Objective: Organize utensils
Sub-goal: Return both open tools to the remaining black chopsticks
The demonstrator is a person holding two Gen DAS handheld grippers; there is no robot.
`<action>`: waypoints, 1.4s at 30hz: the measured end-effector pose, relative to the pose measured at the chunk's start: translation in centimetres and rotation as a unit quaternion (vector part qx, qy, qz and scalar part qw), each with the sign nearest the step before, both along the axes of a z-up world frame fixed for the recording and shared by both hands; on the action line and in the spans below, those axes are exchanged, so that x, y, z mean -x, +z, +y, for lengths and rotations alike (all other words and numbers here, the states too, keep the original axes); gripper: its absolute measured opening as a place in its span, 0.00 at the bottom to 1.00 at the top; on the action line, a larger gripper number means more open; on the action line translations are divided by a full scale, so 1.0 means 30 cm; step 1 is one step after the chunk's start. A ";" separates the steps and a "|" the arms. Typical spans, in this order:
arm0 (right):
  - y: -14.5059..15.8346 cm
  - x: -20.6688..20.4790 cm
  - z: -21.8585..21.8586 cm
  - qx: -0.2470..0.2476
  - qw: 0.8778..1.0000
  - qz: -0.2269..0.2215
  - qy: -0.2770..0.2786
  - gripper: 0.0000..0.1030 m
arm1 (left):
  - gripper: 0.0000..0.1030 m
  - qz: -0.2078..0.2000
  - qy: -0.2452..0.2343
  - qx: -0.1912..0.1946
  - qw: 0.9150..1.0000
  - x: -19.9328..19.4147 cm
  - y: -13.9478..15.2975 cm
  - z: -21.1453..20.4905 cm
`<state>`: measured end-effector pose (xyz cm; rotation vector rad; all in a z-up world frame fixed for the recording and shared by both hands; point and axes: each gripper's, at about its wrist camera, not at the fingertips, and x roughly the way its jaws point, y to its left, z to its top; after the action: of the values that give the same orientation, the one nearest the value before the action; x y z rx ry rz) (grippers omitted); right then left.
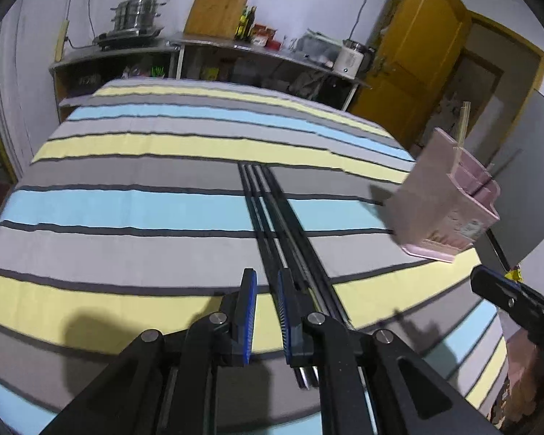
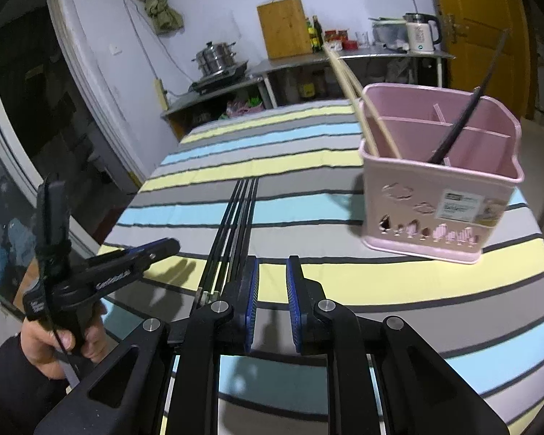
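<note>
black chopsticks [image 1: 272, 214] beside pink caddy [image 2: 439, 181]

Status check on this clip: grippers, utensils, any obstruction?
Left gripper and right gripper open, empty, low over the striped cloth. Black chopsticks loose on cloth; pink utensil caddy already holds wooden chopsticks and a black pair. Nothing blocking.

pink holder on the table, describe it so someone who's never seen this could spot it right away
Start at the round table with the striped cloth and look to its right side. There stands the pink holder, a boxy plastic caddy split into compartments. Unlike the black chopsticks lying flat mid-table, it stands upright, with pale chopsticks and a dark chopstick leaning out.
</note>
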<state>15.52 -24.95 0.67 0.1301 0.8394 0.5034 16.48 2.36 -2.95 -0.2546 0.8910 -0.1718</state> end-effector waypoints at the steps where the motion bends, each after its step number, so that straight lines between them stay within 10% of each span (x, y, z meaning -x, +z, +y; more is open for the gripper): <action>1: -0.015 -0.014 0.015 0.002 1.000 0.004 0.004 0.15 | 0.12 0.003 0.002 -0.001 1.000 -0.016 -0.013 0.003; 17: -0.148 -0.162 0.157 0.021 0.998 0.045 0.037 0.15 | 0.18 0.023 0.013 -0.009 1.000 -0.237 -0.101 0.007; 42: -0.163 -0.245 0.215 0.023 0.998 0.048 0.044 0.15 | 0.23 0.013 0.024 -0.055 0.998 -0.214 -0.106 0.023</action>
<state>22.88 -18.49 -4.24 0.0758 0.9522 0.5633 22.90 3.05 -6.14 -0.1755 0.9157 -0.0735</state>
